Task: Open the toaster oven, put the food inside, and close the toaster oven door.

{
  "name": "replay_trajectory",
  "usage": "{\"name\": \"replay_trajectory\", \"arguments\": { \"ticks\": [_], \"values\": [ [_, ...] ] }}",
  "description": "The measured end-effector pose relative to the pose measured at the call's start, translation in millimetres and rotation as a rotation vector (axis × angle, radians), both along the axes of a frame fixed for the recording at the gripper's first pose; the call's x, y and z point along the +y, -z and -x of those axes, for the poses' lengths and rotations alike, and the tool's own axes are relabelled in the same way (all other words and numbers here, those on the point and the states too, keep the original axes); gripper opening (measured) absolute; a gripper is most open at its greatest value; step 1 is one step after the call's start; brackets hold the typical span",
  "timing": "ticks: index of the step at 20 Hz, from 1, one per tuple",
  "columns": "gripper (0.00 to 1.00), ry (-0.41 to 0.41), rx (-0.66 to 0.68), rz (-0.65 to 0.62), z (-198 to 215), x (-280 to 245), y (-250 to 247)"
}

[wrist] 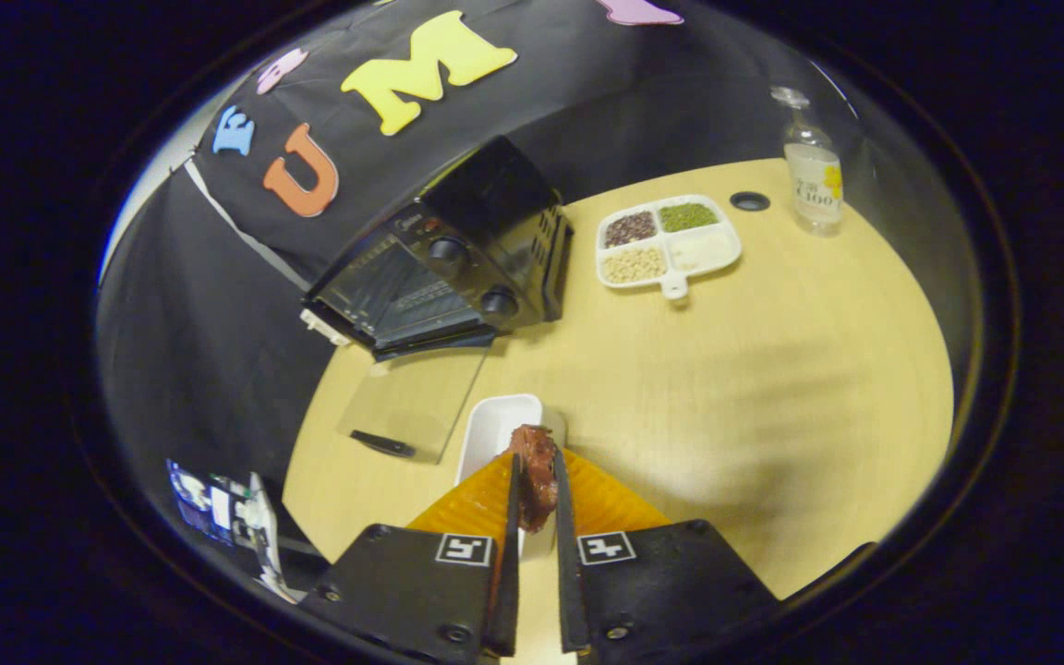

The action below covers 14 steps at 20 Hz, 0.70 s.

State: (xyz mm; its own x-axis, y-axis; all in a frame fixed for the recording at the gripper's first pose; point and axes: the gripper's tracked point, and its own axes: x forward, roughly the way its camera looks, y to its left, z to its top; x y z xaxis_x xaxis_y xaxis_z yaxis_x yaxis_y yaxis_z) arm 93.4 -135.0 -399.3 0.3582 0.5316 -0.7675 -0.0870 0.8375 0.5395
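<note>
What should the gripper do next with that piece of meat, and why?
Probably carry it toward the toaster oven: the gripper is shut on the meat, lifted above the white dish, and the oven's glass door already lies open on the table.

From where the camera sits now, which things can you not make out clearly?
- Toaster oven interior: the gripper view looks down on it at an angle, so the racks are dim behind the open glass door.
- Meat piece: the claw is shut on it; its fingers cover its sides.
- White dish: its near end lies under the fingers.
- Bottle label: too small to make out.
</note>
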Motion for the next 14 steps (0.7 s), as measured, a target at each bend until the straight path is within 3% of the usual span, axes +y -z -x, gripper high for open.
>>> {"name": "replay_trajectory", "arguments": {
  "ticks": [2, 10, 14],
  "values": [
    [0.12, -0.023, -0.024, 0.047, 4, -1, -8],
    [0.11, -0.109, -0.313, 0.319, 3, 10, -63],
    [0.11, -0.151, -0.380, 0.395, 9, 38, -74]
  ]
}}
